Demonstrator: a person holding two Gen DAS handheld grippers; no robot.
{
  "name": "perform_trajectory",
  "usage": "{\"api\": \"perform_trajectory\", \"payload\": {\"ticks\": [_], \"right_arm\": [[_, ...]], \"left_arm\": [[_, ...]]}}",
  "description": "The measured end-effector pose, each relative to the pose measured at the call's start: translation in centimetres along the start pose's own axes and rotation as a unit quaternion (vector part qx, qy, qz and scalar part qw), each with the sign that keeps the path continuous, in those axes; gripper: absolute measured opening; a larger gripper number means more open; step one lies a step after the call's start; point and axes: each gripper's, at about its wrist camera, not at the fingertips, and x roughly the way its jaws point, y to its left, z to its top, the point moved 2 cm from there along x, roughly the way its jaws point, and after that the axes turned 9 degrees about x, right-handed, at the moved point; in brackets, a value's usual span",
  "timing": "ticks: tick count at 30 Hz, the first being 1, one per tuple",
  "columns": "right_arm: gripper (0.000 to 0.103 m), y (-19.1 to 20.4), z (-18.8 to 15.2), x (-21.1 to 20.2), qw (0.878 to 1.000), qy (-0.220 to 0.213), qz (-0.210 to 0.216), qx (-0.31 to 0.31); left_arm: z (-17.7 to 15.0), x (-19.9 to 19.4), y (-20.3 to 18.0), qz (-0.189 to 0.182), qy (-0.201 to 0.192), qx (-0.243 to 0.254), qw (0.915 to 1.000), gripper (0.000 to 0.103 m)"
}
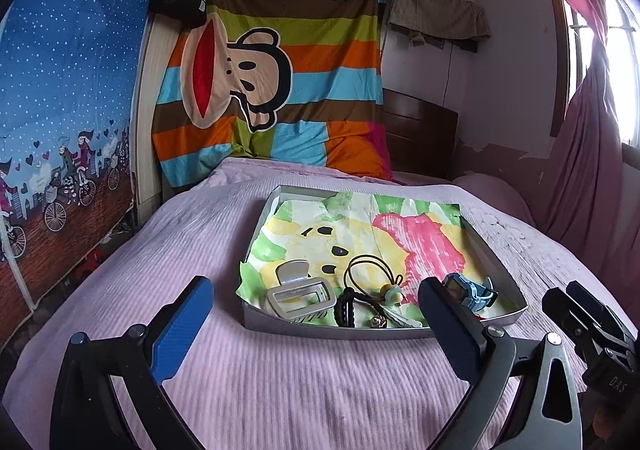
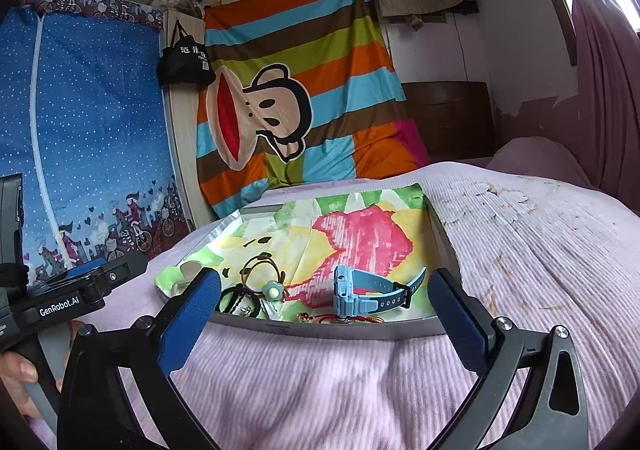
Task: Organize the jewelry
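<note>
Left wrist view: bed carries the tray, w/ paper liner; inside, near its front wall, hair claw, blue watch, hair ties. Left tool & right tool both fully open, empty, just short of tray. Risk: soft bedding, a bumped tray could tip; tangled ties may drag neighbours.

**Two wrist cams, low over the bed, both facing the tray**

My left wrist view sits low above the bed, looking forward and slightly down at the tray, close. My right wrist view sits just to its right, same heading, equally near. Both share the tray, the blue watch and the striped monkey sheet behind.
</note>
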Motion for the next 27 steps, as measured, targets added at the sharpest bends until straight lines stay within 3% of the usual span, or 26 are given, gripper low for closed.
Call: {"api": "perform_trajectory", "payload": {"ticks": [27], "right_arm": [[0.102,2.4,-3.0,-8.3,1.0,-0.009,0.01,0.004]], "left_arm": [[-3.1,-8.9,1.8,0.004,-0.019,0.01,0.9998,0.103]]}}
